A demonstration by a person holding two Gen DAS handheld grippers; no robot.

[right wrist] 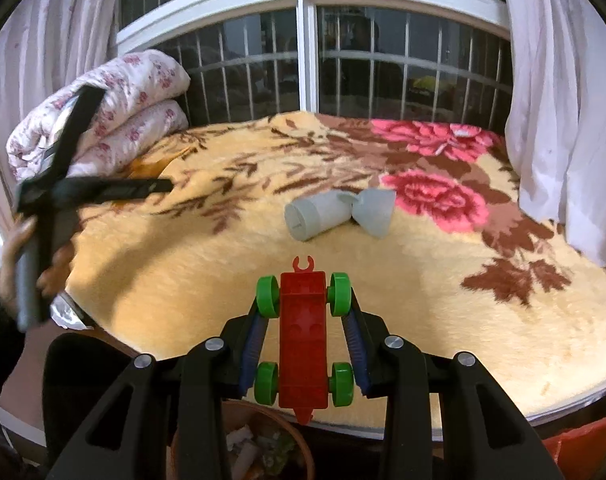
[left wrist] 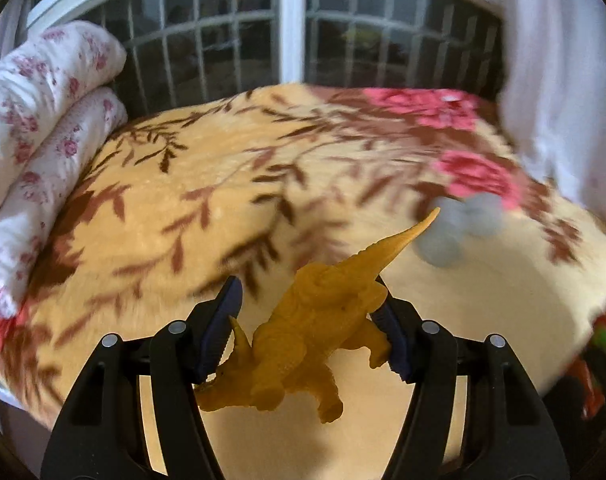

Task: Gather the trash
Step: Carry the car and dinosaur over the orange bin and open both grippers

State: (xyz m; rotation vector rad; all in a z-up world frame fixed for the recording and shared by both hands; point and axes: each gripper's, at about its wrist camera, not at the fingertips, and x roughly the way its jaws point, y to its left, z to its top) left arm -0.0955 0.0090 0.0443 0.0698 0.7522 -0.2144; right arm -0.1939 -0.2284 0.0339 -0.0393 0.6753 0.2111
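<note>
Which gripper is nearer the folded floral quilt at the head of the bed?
Left. In the right wrist view the left gripper overlaps the folded floral quilt at the bed's left. The right gripper, shut on the red toy car, sits at the bed's near edge.

On the bed (right wrist: 223, 264) ahead of me, two paper cups (right wrist: 339, 214) lie touching near the middle. A folded quilt (right wrist: 143, 92) sits at the far left, the window (right wrist: 307, 52) behind the bed. My right tongs (right wrist: 303, 320) hold a toy car (right wrist: 303, 336) above a bin (right wrist: 263, 448); my left tongs (left wrist: 307, 320) hold a toy dinosaur (left wrist: 315, 328) over the bed's near edge.
</note>
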